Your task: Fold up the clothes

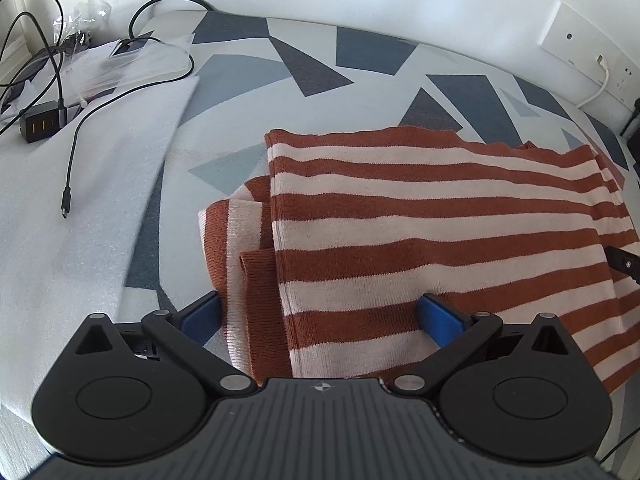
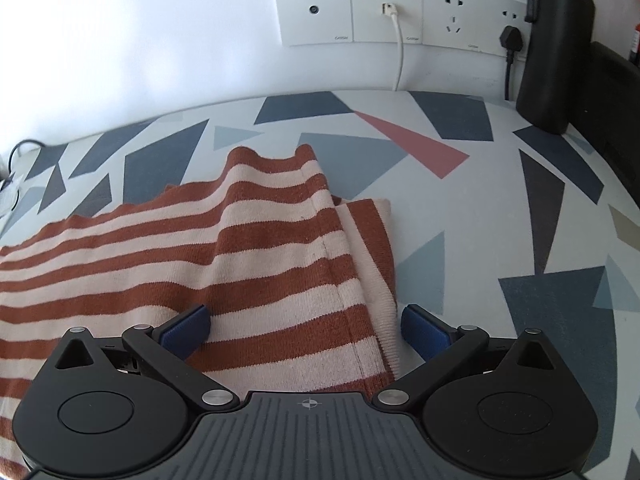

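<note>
Lying flat on the tabletop (image 2: 500,208), whose cover has grey, blue and pink geometric patches, the knitted sweater (image 1: 420,216) with rust and cream stripes runs lengthwise left to right between both views. The left hand-held gripper (image 1: 332,316) is spread wide over the sweater's left end, gripping nothing. The right hand-held gripper (image 2: 306,326) gapes equally over the ribbed right end, empty too.

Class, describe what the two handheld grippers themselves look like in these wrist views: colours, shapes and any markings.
The left gripper and the right gripper look alike. Each has a dark grey ribbed body bearing a small crosshair mark, two black rounded housings with circular caps, black link arms joined by silver pins, and two blue rectangular fingers. No cables or sleeves show on them.
</note>
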Motion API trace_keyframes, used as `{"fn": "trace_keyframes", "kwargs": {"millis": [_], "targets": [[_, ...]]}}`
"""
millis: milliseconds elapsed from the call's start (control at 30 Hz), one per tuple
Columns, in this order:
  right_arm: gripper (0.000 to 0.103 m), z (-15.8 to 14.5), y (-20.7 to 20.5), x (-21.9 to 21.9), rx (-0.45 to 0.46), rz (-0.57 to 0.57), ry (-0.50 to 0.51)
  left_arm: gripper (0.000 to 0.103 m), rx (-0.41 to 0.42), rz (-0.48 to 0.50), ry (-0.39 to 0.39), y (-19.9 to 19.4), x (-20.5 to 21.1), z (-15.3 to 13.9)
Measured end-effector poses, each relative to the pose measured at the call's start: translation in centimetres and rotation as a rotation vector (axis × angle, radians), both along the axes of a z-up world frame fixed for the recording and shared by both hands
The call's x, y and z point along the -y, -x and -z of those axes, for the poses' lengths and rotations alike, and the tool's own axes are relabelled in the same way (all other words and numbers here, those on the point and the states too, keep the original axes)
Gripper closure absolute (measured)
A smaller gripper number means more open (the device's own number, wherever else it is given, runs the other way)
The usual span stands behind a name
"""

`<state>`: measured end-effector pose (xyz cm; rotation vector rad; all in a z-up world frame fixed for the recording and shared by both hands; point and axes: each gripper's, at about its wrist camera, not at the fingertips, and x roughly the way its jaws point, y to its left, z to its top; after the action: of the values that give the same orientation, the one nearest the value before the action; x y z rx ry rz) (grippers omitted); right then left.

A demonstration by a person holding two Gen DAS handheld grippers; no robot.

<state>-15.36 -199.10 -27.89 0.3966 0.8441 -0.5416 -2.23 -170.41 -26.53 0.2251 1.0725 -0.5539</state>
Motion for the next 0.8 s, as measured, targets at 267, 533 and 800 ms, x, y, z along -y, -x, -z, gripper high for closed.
{"fn": "trace_keyframes", "kwargs": {"millis": [267,533,800], "targets": [[0.001,0.6,0.2,-0.8,0.035,-0.004,0.052,0.000,0.064,-0.019,0.036,1.0,-0.4,0.4],[0.001,0.8,0.5,-0.9,0.055,-0.017,0.068,0.000,0.080,-0.013,0.042,1.2,-0.4,0.5],[0.001,0.8,0.5,-0.9,0.053,-0.023,0.067,0.000,0.084,-0.010,0.048,1.2,-0.6,0.5]]}}
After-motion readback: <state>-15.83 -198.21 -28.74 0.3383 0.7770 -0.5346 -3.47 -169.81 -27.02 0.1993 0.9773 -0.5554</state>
